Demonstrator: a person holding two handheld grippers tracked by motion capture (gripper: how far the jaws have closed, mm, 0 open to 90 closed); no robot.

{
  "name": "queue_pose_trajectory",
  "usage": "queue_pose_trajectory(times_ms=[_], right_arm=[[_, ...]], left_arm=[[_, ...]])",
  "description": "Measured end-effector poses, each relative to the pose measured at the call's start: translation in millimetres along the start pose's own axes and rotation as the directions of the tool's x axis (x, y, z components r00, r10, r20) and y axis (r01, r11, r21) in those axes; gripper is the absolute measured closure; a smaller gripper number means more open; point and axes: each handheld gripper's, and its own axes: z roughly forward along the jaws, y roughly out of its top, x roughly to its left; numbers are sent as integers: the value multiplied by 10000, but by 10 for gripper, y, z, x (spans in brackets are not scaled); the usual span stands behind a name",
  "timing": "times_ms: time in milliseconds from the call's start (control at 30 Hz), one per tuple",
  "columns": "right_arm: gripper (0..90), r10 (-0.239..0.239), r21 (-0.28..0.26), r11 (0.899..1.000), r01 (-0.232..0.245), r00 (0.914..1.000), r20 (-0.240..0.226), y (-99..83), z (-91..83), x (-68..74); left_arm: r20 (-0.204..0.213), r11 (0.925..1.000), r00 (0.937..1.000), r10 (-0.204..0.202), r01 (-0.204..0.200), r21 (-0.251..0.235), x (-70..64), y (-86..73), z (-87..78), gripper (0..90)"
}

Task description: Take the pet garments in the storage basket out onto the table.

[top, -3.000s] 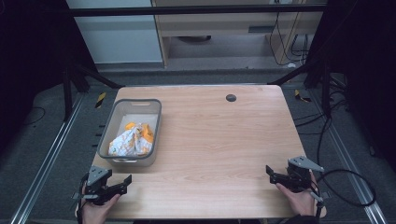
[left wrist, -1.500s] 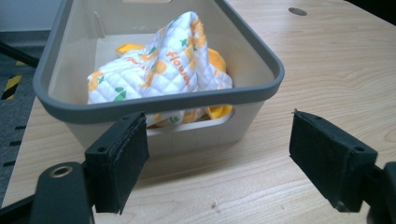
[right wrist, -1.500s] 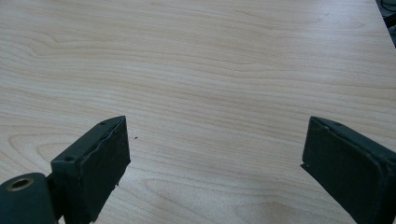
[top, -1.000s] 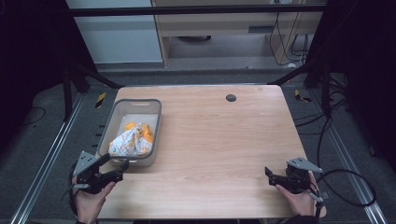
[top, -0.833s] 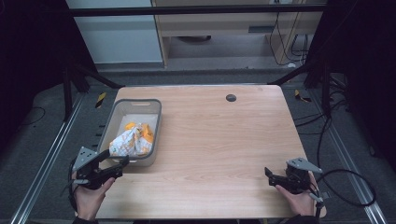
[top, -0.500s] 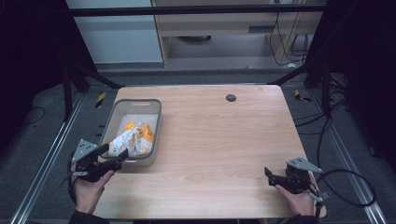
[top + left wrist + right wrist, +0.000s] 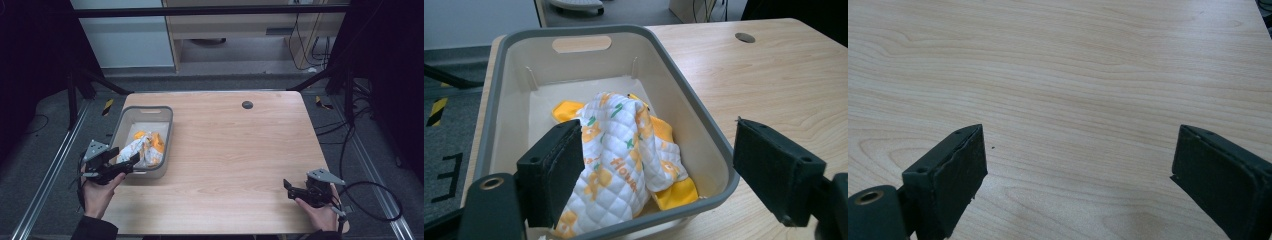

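The left gripper (image 7: 125, 162) hangs at the near end of the grey bin (image 7: 704, 135), jaws spread wide, one over the bin and one outside its wall, probably lined up to take the cloth (image 7: 621, 150). That quilted white-and-orange cloth lies crumpled in the bin's near half, its long axis running along the bin from near end to far. The right gripper (image 7: 291, 188) rests released over bare counter (image 7: 1073, 75), well apart, apparently idle.
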Motion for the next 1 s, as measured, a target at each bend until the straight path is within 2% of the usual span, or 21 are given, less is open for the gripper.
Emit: queue_pose_trajectory(times_ms=[367, 667, 800, 1000], right_arm=[[76, 8, -3, 10000, -8, 10000, -35, -2, -1, -15], [76, 69, 0, 10000, -69, 10000, -67, 0, -4, -15], [77, 38, -12, 10000, -38, 10000, -16, -1, -1, -23], [78, 35, -21, 10000, -35, 10000, -35, 0, -2, -25]], left_arm=[[-145, 9969, 9993, 344, -333, 715, -4, 130, 185, 200], [-239, 9891, 9977, 640, -602, 1340, -12, 214, 345, 200], [-236, 9874, 9979, 602, -560, 1483, -15, 249, 396, 200], [-304, 9805, 9971, 701, -632, 1863, -3, 293, 489, 204]])
